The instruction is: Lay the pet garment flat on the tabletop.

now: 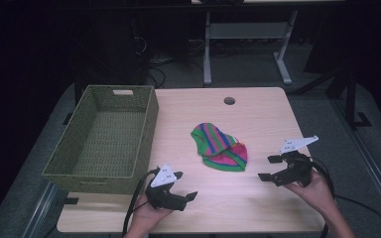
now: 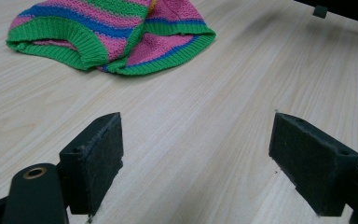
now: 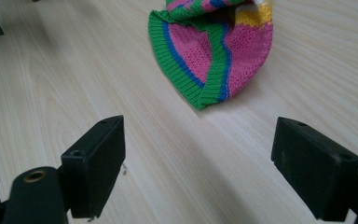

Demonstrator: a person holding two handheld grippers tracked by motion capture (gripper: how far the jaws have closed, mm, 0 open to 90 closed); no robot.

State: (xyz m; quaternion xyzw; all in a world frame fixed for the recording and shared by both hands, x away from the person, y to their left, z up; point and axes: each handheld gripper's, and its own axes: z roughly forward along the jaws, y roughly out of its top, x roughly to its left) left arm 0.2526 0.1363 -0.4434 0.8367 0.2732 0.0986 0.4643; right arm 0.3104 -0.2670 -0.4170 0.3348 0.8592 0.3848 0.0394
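Right now the striped knitted piece [image 1: 219, 148] lies flat near the middle of the wooden table [image 1: 258, 111], to the right of the green woven basket [image 1: 104, 141]. Both the left gripper [image 1: 185, 186] and the right gripper [image 1: 269, 167] hover near it with jaws spread wide apart, holding nothing, one on each side.

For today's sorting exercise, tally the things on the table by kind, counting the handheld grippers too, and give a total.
Woven baskets: 1, the olive basket at the table's left.
Knitted striped garments: 1, the striped knit at the middle.
Grippers: 2, the left gripper and the right gripper, both open and apart from the knit.
Total: 4
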